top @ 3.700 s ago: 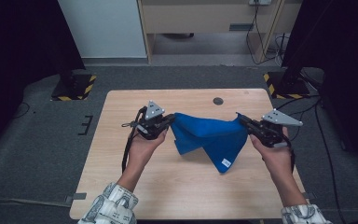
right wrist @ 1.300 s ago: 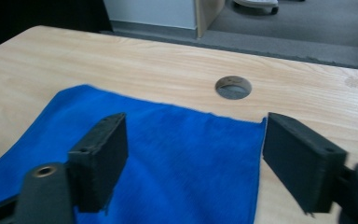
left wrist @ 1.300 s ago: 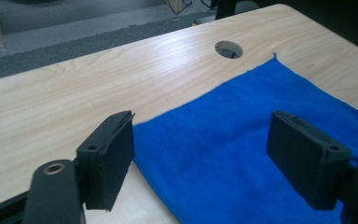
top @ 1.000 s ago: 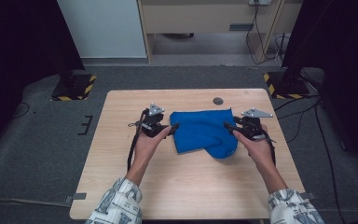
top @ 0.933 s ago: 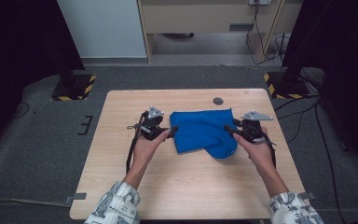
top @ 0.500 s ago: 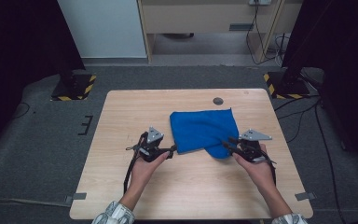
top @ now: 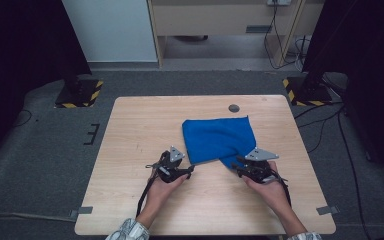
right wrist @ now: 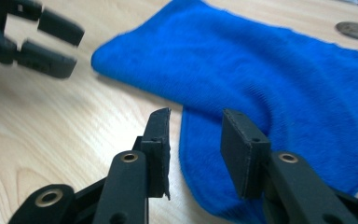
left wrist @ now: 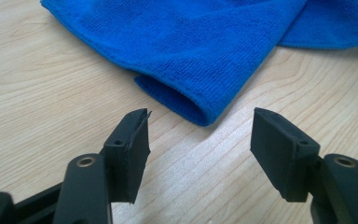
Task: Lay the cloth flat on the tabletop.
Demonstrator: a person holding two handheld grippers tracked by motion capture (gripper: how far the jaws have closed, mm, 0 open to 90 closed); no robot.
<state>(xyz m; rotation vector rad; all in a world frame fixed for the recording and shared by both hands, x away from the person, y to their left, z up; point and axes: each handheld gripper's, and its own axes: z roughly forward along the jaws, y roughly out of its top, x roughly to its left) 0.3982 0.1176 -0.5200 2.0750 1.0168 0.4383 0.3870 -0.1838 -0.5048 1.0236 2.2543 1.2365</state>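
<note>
Lying folded on the table [top: 130,145], the blue cloth [top: 219,140] sits a little right of the table's middle, with a small dark disc [top: 234,108] just beyond its far edge. Its near right corner trails toward the person in a narrow flap. The left gripper [top: 186,172] hovers just off the cloth's near left corner, held in the left hand [top: 164,182]; its jaws have just been closing yet stand apart, gripping nothing, and in the left gripper view the folded corner of the cloth [left wrist: 186,56] lies just ahead of the gap, untouched. The right gripper [top: 236,167], in the right hand [top: 270,187], is at the cloth's near right flap; its jaws have just been opening a little and stand released, and in the right gripper view the flap's edge [right wrist: 200,154] lies under the gap between them, the pads not pressing it
</note>
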